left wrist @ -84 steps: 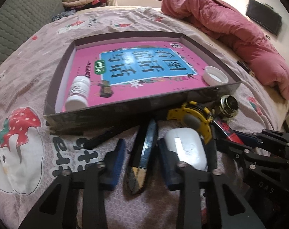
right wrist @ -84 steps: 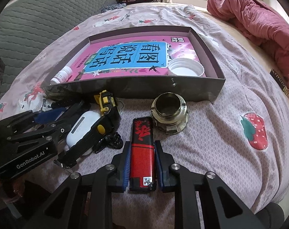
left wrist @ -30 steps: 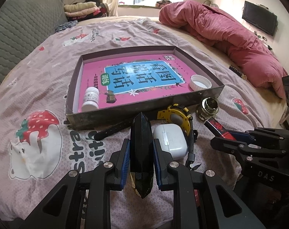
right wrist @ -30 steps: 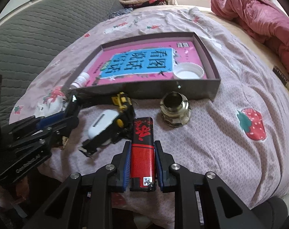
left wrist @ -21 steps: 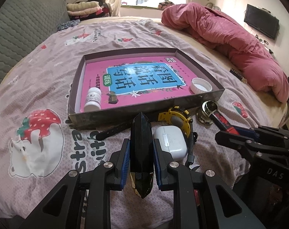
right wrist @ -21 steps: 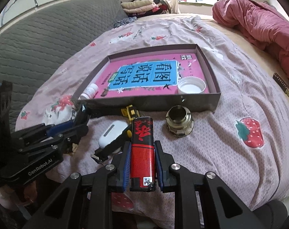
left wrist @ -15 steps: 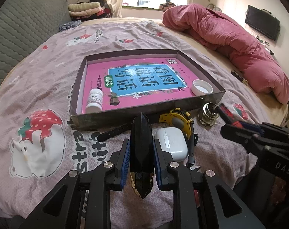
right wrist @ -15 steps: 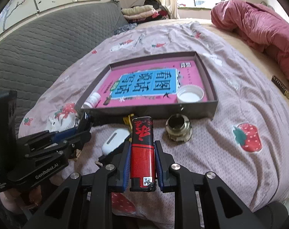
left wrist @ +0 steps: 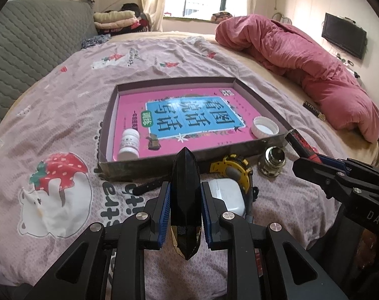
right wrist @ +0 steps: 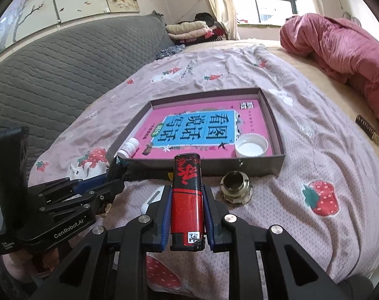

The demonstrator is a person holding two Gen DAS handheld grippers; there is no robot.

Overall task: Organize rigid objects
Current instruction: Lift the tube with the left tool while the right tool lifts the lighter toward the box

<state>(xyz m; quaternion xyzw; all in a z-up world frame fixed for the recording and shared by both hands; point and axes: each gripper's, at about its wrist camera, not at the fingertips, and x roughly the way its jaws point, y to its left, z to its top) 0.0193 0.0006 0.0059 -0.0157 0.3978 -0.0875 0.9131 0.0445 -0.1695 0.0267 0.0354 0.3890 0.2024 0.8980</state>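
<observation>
Both grippers carrying items above the bed toward the tray (left wrist: 269, 111): left gripper (left wrist: 185, 201) clamping a black case (left wrist: 185, 190), right gripper (right wrist: 186, 208) clamping a lighter (right wrist: 186, 192), likely for placing inside.

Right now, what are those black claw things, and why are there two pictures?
Those claws are grippers, pinching tools a person holds, one in each hand. Each carries a camera looking along its fingers, so you get one picture per hand. The left gripper pinches a black pointed object. The right gripper pinches a red and black lighter. Both are over a bed. On it sits a shallow box holding a pink book, a small white bottle and a white lid. In front of the box lie a white case, a yellow tape measure and a metal fitting.
</observation>
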